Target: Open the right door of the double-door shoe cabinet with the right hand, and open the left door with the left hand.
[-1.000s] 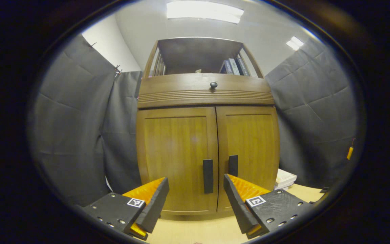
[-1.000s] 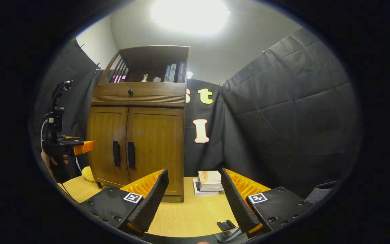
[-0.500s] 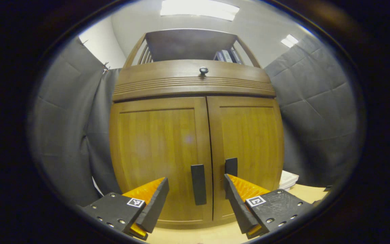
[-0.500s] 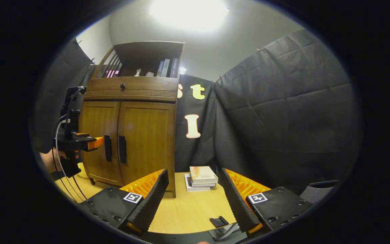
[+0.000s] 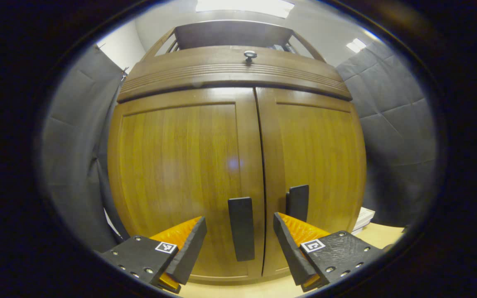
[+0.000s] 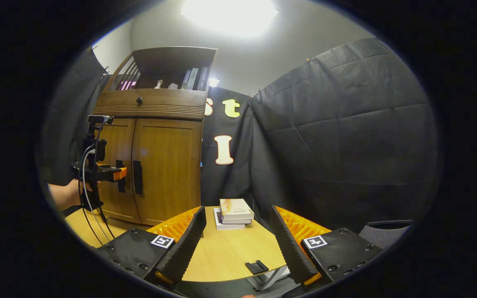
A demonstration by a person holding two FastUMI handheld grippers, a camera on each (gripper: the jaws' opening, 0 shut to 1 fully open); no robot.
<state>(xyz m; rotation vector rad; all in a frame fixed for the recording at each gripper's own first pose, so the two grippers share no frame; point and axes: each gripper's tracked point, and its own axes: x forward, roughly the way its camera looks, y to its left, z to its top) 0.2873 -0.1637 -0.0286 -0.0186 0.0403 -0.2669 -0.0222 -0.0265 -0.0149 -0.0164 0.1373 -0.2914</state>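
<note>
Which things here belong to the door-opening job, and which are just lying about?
Job:
- brown wooden double-door shoe cabinet
- black bar handle of left door
- black bar handle of right door
- left tool, open
- right tool, open

Lying about:
- stack of pale books on the table
- upright books on top shelf
- small black drawer knob

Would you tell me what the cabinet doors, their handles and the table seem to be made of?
Left door and right door: probably wood or veneer, with visible grain and a soft sheen.
Left handle and right handle: flat dark matte bars, plastic or painted metal; unclear which.
Table: pale wood-look top, possibly laminate.
</note>
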